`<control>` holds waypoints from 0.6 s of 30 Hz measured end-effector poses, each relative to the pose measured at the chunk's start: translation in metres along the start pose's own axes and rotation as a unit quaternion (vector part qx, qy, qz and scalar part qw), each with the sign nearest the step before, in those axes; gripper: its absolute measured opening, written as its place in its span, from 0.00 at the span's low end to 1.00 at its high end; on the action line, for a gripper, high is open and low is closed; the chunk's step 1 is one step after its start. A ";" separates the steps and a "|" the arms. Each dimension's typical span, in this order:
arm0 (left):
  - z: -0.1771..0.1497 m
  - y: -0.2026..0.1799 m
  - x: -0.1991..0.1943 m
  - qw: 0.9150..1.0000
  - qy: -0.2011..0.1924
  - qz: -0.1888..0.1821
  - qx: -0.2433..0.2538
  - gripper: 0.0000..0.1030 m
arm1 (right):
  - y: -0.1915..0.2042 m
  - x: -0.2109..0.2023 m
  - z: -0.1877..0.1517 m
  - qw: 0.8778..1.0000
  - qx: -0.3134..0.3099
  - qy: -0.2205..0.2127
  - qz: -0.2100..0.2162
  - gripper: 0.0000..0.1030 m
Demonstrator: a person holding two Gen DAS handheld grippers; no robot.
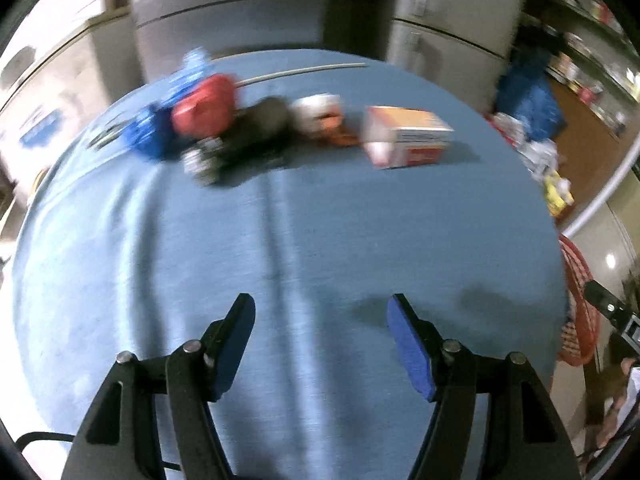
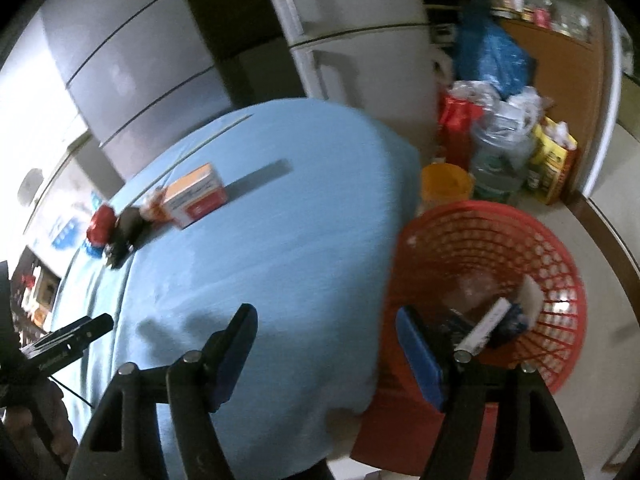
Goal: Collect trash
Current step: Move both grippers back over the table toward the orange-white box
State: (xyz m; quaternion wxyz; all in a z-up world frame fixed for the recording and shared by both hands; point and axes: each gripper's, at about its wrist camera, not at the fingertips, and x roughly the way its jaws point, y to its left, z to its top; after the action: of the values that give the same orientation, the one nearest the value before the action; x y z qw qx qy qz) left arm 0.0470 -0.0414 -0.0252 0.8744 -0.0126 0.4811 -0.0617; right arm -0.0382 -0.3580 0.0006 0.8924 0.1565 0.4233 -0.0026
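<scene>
Left gripper (image 1: 320, 312) and right gripper (image 2: 326, 322) both spread, nothing between the jaws. Trash pile (image 1: 224, 128) and orange box (image 1: 408, 136) lay near table's (image 1: 280, 240) far edge; red basket (image 2: 560, 260) stood beside its right edge.

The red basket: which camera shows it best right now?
The right wrist view. There the red basket shows nearly whole beside the table, its mesh wall, rim and a few discarded items inside visible. The left wrist view catches only a sliver of its rim at the right edge.
</scene>
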 end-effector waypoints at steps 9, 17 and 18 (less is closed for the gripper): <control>-0.009 0.061 -0.002 0.998 -0.007 0.033 -0.062 0.67 | 0.076 0.039 0.028 0.995 -0.077 0.019 0.053 0.73; -0.014 0.062 0.001 0.998 -0.002 0.027 -0.055 0.67 | 0.144 0.092 0.074 0.986 -0.144 0.023 0.076 0.78; -0.014 0.062 0.001 0.998 -0.002 0.027 -0.054 0.67 | 0.150 0.100 0.081 0.986 -0.149 0.023 0.077 0.78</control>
State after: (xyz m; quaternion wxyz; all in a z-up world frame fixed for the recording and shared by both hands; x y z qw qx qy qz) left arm 0.0419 0.0204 -0.0382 0.8746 -0.0471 0.4824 -0.0125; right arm 0.1074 -0.2255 0.0143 0.8933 0.0541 0.4259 0.1328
